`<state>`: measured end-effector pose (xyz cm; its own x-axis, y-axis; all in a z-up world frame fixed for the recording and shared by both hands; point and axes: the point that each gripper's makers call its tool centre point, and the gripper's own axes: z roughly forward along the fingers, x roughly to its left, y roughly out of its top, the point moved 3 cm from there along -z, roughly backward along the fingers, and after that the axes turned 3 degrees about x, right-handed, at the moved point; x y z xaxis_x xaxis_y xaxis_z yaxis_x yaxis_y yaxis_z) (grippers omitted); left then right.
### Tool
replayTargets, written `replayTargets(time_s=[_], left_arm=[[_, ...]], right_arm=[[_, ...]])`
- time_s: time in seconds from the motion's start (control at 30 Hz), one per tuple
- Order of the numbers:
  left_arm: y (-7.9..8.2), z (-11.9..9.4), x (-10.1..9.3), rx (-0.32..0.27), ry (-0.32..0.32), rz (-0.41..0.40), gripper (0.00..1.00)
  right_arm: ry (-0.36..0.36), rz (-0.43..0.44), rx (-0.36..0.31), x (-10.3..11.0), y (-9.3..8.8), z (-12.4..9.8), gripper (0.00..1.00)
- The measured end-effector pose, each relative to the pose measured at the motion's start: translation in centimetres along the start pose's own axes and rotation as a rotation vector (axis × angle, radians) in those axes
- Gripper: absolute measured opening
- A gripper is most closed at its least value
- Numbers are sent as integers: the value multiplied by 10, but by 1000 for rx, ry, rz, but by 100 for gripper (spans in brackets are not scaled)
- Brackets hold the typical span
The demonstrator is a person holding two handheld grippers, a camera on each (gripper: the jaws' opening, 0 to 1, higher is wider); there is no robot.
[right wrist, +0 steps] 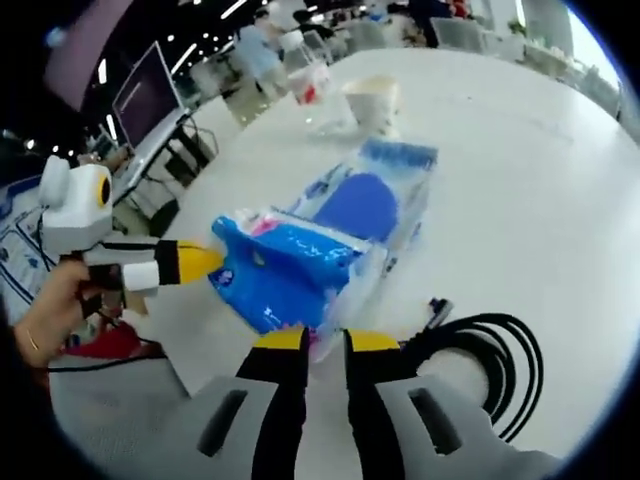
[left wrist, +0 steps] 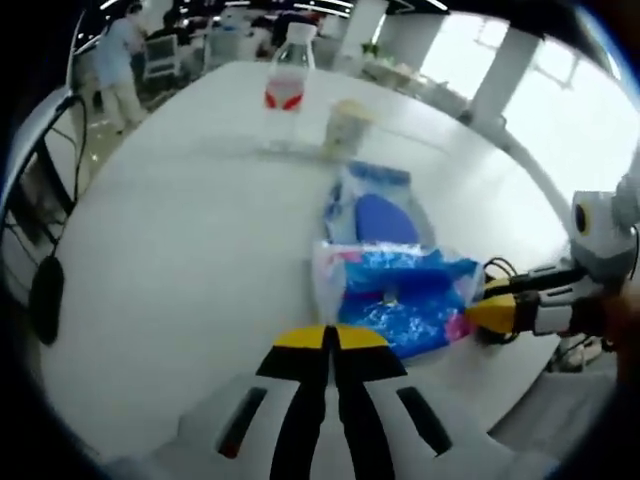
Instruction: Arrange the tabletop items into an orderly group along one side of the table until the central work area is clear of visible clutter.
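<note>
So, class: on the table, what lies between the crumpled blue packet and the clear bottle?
In the left gripper view, a flat blue-and-white pack and a pale cup lie between the packet and bottle.

Left gripper: yellow-tipped jaws closed together, nothing between them, just short of the blue crinkled plastic packet. Right gripper: jaws nearly closed, thin gap, at the packet's near edge; grip on it unclear. A hand holds the left gripper.
</note>
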<state>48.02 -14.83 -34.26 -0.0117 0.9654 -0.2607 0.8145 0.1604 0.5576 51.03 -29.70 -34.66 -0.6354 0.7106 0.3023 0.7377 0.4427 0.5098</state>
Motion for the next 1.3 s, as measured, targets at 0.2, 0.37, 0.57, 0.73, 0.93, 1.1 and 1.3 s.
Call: replayTargets(time_s=[0.2, 0.37, 0.57, 0.73, 0.93, 1.1, 1.3], left_arm=[[-3, 0, -3, 16, 4, 41, 0], [-2, 0, -4, 22, 1, 66, 0], [2, -1, -6, 10, 0, 105, 0], [7, -2, -10, 1, -24, 102, 0], [16, -5, -16, -15, -38, 100, 0], [27, -5, -25, -33, -55, 109, 0], [39, -3, -39, -47, -79, 126, 0]], right_arm=[[-4, -15, 7, -1, -2, 1, 8], [-12, -23, -4, -3, -1, -3, 4], [-14, -4, -29, -4, 3, -9, 2], [-15, 9, -59, -8, 9, -17, 1], [-8, -7, -93, -10, 18, -27, 1], [-3, -14, -89, -19, 18, -32, 1], [-9, -3, -113, -31, 24, -44, 1]])
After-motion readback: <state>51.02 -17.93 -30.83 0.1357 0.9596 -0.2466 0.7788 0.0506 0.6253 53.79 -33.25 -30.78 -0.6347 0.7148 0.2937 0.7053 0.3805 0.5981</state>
